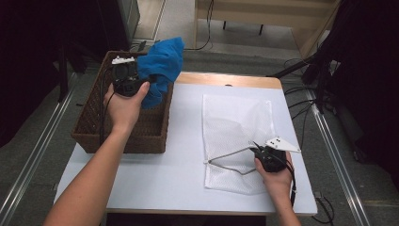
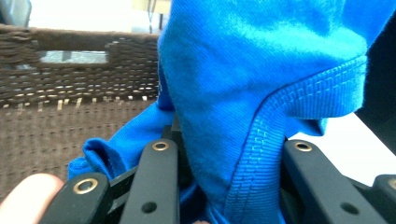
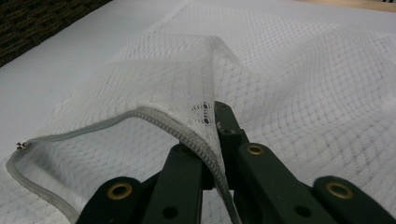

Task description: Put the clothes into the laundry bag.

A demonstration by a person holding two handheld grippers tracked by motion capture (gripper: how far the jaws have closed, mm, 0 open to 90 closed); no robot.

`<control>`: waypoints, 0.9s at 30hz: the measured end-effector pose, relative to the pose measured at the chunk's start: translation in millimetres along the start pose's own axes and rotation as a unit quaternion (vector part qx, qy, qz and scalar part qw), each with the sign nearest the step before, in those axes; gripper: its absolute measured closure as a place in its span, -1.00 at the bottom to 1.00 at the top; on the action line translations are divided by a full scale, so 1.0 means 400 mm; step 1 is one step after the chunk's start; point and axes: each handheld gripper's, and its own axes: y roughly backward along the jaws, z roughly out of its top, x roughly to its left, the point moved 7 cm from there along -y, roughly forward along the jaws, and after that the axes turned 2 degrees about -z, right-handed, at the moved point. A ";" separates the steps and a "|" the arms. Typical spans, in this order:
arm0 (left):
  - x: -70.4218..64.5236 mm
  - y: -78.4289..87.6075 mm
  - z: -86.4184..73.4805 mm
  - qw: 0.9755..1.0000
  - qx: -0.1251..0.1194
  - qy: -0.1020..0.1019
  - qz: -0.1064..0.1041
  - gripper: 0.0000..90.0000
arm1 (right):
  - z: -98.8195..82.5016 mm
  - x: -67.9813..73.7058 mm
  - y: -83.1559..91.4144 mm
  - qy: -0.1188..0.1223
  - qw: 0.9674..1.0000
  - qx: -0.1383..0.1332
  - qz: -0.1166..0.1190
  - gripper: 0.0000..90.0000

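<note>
A blue cloth (image 1: 162, 63) hangs over the right rim of a brown wicker basket (image 1: 94, 125), lifted above it. My left gripper (image 1: 141, 79) is shut on the cloth. In the left gripper view its stitched hem (image 2: 261, 140) runs down between the two black jaws. A white mesh laundry bag (image 1: 235, 120) lies flat on the white table. My right gripper (image 1: 255, 148) is shut on the bag's upper zipper edge (image 3: 187, 140) and holds it raised. The bag's mouth (image 1: 230, 157) gapes toward the left.
The basket stands on the table's left side and juts past its left edge. The white tabletop (image 1: 183, 155) has a wooden strip (image 1: 226, 80) along its far edge. Cables and dark stands (image 1: 320, 80) crowd the floor at the right.
</note>
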 end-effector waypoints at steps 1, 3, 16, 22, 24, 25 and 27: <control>-0.012 -0.001 0.000 1.000 0.002 0.004 -0.010 0.54 | 0.000 0.000 0.000 0.000 1.000 0.000 0.000 1.00; -0.039 -0.002 0.000 1.000 0.003 0.000 -0.023 0.54 | 0.000 0.000 0.000 0.000 1.000 0.000 0.000 1.00; -0.173 -0.016 -0.050 0.996 0.043 -0.030 -0.066 0.53 | 0.001 -0.001 0.001 0.000 1.000 -0.001 0.000 1.00; -0.213 -0.013 -0.081 0.994 0.057 -0.037 -0.081 0.53 | 0.002 -0.001 0.001 0.001 1.000 -0.001 0.001 1.00; -0.230 -0.006 -0.101 0.993 0.062 -0.033 -0.093 0.52 | 0.002 -0.001 0.001 0.001 1.000 -0.003 0.001 1.00; -0.230 -0.006 -0.101 0.993 0.062 -0.033 -0.093 0.53 | 0.002 -0.001 0.001 0.001 1.000 -0.003 0.001 1.00; -0.245 0.002 -0.123 0.993 0.068 -0.038 -0.094 0.52 | 0.002 0.000 0.001 0.001 1.000 -0.003 0.001 1.00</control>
